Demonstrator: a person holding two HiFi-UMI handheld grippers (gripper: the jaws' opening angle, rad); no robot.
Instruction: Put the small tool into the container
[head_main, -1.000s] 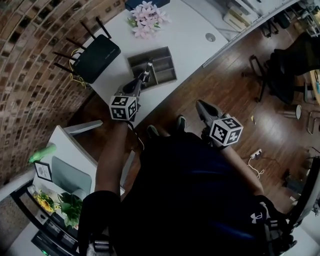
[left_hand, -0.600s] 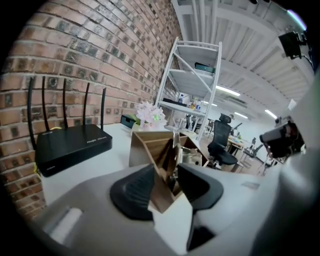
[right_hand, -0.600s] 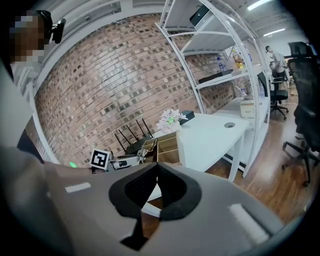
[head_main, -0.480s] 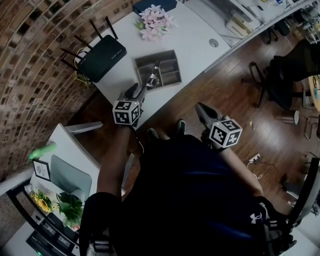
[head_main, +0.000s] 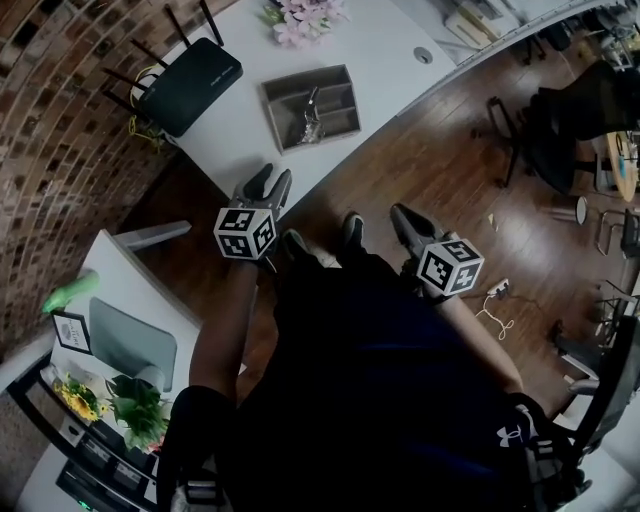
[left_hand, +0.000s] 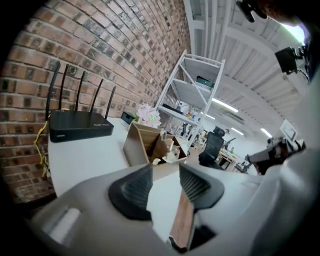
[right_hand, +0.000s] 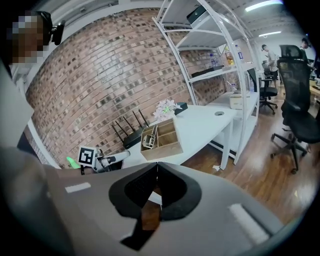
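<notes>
The left hand-held gripper (head_main: 272, 180) has just been opening, its ribbed black pads apart and empty, while the right hand-held gripper (head_main: 400, 212) is clenched on nothing. At upper centre the thin metallic small tool (head_main: 313, 122) lies inside the partitioned wooden container (head_main: 275, 115) on the smooth white tabletop (head_main: 380, 60).

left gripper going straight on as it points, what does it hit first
Probably the wooden container on the white table: the left gripper, its jaws just opened and empty, aims at its near wall. Depth is unclear; the tabletop might come first.
</notes>
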